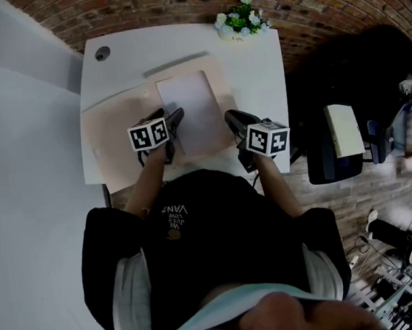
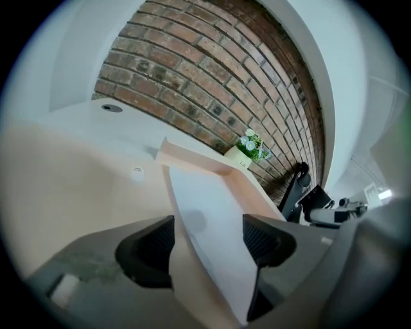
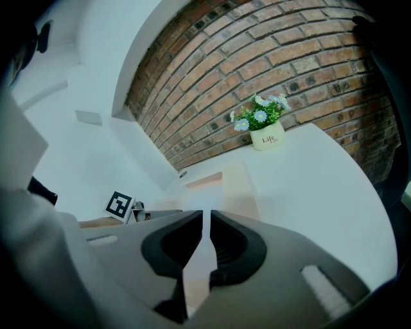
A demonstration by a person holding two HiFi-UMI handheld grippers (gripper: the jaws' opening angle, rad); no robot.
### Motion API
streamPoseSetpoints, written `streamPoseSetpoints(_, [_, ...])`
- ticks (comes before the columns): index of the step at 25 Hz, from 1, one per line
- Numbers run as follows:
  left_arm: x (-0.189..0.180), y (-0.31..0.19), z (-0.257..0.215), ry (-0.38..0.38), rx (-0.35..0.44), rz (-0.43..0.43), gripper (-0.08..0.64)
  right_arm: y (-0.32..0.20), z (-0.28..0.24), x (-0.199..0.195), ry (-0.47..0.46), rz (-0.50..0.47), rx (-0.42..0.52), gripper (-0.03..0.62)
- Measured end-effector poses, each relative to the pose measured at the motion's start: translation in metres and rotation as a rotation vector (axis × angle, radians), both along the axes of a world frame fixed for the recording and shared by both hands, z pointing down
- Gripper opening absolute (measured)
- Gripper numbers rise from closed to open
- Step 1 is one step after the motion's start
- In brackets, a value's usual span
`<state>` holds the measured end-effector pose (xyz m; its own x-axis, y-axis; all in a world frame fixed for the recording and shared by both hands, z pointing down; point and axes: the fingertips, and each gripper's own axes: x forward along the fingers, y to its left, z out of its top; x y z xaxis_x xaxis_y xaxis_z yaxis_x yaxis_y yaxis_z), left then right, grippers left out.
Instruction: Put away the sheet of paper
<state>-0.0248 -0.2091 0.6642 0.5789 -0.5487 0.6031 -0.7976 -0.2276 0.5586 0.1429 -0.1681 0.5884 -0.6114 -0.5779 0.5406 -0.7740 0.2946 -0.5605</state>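
A white sheet of paper [image 1: 193,111] lies on an open pale pink folder [image 1: 114,126] on the white table [image 1: 253,60]. My left gripper [image 1: 175,118] is at the sheet's near left edge. In the left gripper view its jaws [image 2: 209,234] stand wide open with the sheet [image 2: 212,212] rising between them, and neither pad presses on it. My right gripper [image 1: 230,118] is at the sheet's near right edge. In the right gripper view its jaws [image 3: 207,222] are closed on the thin white sheet [image 3: 196,263].
A small potted plant [image 1: 242,19] stands at the table's far right corner, and a round cable hole [image 1: 102,53] sits at the far left. The folder's raised flap [image 2: 192,157] lies beyond the sheet. A brick wall backs the table; dark furniture [image 1: 343,73] stands to the right.
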Motion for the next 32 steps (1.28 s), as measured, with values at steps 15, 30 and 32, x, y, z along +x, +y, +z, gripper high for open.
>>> streamPoseSetpoints(15, [-0.018,0.003,-0.014,0.055,0.050,0.009,0.327,0.006,-0.006,-0.020,0.008,-0.002,0.023,0.032])
streamPoseSetpoints(30, [-0.041,0.011,-0.048,0.111,0.182,0.026,0.295,0.013,-0.019,-0.045,0.020,0.029,0.087,0.005])
streamPoseSetpoints(32, [-0.045,0.012,-0.052,0.112,0.200,0.032,0.283,0.014,-0.020,-0.049,0.020,0.034,0.096,0.000])
